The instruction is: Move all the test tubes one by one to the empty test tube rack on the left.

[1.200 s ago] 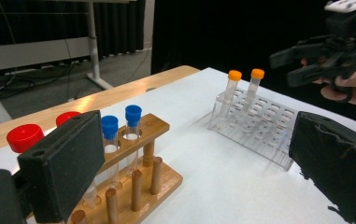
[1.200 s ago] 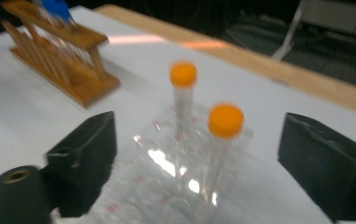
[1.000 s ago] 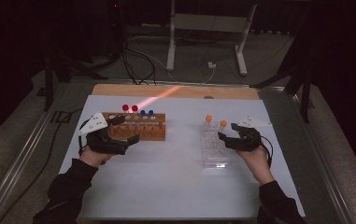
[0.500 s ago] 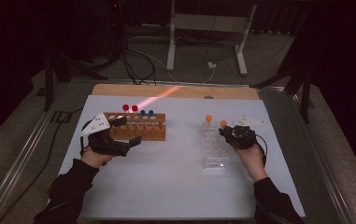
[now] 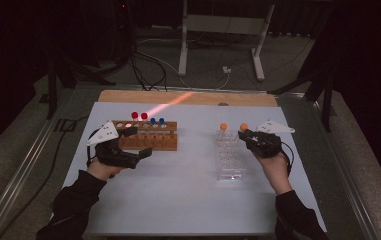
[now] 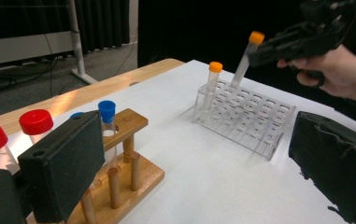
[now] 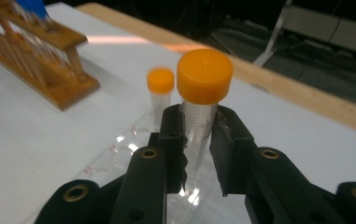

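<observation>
The right gripper [image 5: 243,134] has its two black jaws clamped on a clear tube with an orange cap [image 7: 204,76], pinching it just below the cap; they have just been closing, and the tube sits between them. From the left gripper view that tube [image 6: 245,58] leans at a tilt, with its lower end at the top of the clear plastic rack [image 6: 245,114], on the far side of it. I cannot tell whether the tip is still inside a hole. A second orange-capped tube [image 6: 211,84] stands upright in the same rack, just beside the held one, in a far corner slot. The rack rests on the white table [image 5: 188,200] in front of the right hand [image 5: 274,167]. Across the table, well apart from it, the left gripper [image 5: 133,142] sits at the near left end of a wooden rack [image 5: 150,137]. Its jaws stand wide apart: one pad [image 6: 66,163] is close against the wooden frame and the other [image 6: 337,163] is well out to the side, with nothing pressed between them. The wooden rack carries two red-capped tubes [image 5: 139,116] and two blue-capped tubes [image 5: 157,121] along its far side; in the left gripper view one blue-capped tube [image 6: 106,116] stands upright in its hole just behind the near pad. A strip of bare wood [image 5: 188,97] runs along the table's far edge.
</observation>
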The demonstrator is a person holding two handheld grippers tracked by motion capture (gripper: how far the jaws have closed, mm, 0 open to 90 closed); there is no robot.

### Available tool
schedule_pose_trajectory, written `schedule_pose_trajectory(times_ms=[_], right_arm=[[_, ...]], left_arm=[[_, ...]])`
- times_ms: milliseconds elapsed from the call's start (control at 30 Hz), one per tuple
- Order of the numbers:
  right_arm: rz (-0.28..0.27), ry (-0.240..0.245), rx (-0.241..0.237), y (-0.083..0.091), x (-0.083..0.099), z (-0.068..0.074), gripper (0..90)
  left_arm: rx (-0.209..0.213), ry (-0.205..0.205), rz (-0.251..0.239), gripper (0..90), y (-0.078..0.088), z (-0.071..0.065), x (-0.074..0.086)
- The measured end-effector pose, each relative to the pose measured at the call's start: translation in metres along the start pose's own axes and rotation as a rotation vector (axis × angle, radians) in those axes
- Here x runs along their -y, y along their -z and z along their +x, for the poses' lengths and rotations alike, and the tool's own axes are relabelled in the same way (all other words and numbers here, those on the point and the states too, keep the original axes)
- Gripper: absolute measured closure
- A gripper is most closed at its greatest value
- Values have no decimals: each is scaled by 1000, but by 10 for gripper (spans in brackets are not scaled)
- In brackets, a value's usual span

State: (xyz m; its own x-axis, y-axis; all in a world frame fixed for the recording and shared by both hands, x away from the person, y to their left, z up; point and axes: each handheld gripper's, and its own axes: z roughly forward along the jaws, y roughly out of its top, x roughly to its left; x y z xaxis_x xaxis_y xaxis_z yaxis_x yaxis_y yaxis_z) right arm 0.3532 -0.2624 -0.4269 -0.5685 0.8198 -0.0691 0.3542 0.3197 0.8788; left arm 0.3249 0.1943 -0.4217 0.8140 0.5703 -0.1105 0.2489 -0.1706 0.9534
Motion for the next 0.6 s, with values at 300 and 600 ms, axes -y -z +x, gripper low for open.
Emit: schedule_pose_trajectory(times_ms=[300,600], right_arm=[[-79,22,-96,24,-23,21,749],[-21,100,-244,7,-23,66,749]], left_arm=[[41,-12,5,47,-4,-9,-4],[89,-31,8,47,-8,-22,-10]])
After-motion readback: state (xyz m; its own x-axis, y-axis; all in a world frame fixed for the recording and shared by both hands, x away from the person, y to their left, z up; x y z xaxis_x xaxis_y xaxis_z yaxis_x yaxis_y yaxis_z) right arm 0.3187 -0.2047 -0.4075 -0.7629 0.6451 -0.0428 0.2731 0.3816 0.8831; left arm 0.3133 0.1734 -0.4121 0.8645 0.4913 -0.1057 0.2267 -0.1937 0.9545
